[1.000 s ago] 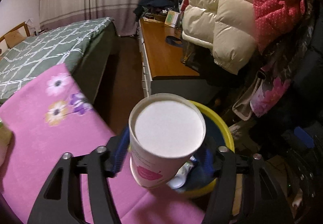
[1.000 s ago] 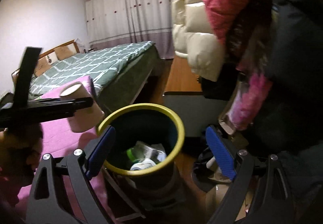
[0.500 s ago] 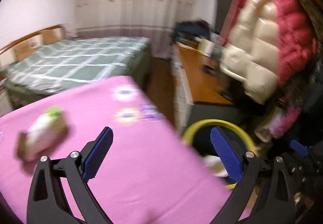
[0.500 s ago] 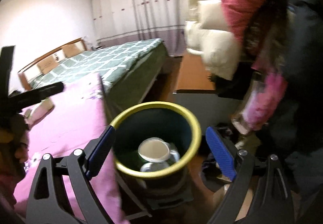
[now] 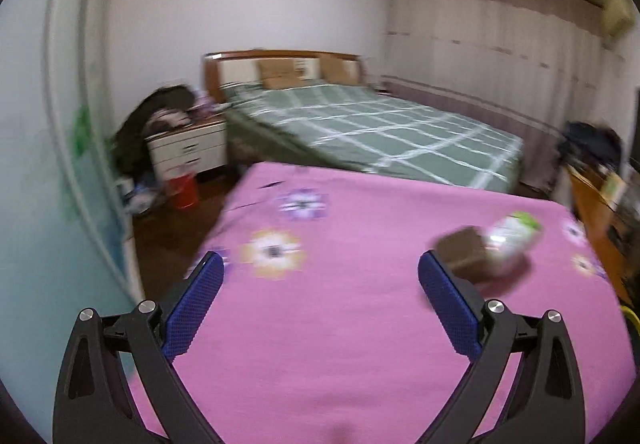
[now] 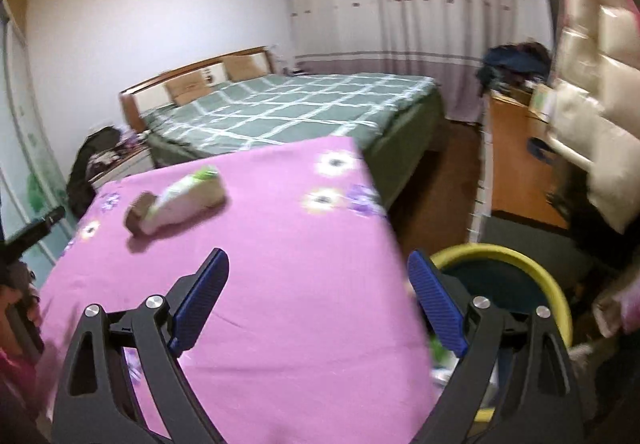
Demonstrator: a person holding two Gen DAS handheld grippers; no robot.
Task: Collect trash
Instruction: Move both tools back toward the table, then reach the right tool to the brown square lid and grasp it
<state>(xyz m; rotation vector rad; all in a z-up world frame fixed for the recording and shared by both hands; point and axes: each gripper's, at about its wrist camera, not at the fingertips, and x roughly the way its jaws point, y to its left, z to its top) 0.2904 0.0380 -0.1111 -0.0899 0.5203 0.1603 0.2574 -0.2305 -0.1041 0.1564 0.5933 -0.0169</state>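
Note:
On the pink flowered tablecloth (image 5: 340, 324) (image 6: 272, 284) lies a white-and-green wrapper on a brown piece (image 5: 492, 248) (image 6: 180, 204), blurred in both views. My left gripper (image 5: 320, 304) hangs open over the cloth with nothing between its blue pads; the wrapper sits just beyond its right finger. My right gripper (image 6: 316, 300) is open too, empty, above the cloth's near right corner. The yellow-rimmed trash bin (image 6: 520, 268) stands on the floor right of the table, beside the right finger; only a sliver of its rim (image 5: 630, 314) shows in the left wrist view.
A green checked bed (image 5: 360, 124) (image 6: 280, 108) fills the room behind the table. A white nightstand (image 5: 188, 152) and a red bucket (image 5: 184, 190) stand at the left. A wooden desk (image 6: 516, 164) and hanging padded coats (image 6: 600, 84) are on the right.
The left gripper let the paper cup go; it dropped into the bin. The left gripper then swung left over the pink cloth. The right gripper also swung left, away from the bin.

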